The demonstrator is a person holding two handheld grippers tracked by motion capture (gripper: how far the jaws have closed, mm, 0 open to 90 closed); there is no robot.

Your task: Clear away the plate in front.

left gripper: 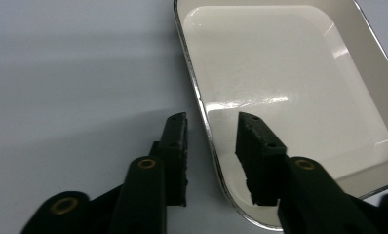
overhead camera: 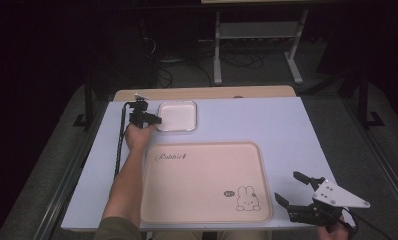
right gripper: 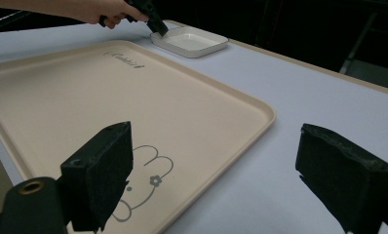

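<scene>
A small white square dish (overhead camera: 177, 116) sits empty at the back left of the pale table; it also shows in the left gripper view (left gripper: 280, 73) and the right gripper view (right gripper: 192, 41). My left gripper (overhead camera: 157, 120) is at its left edge. Its jaws (left gripper: 211, 124) stand open astride the rim, one over the table and one inside the dish, with a gap to the rim on both sides. A large pink tray (overhead camera: 204, 182) printed with a rabbit lies empty at the front centre. My right gripper (overhead camera: 288, 186) stands wide open off the tray's right front corner (right gripper: 221, 146), holding nothing.
The light table top (overhead camera: 267, 125) stretches right of the dish and tray. A wooden strip (overhead camera: 202, 93) runs along its back edge. Beyond it are a dark floor, cables and a metal stand's legs (overhead camera: 257, 45). The left gripper's cable (overhead camera: 119, 145) trails along the table's left side.
</scene>
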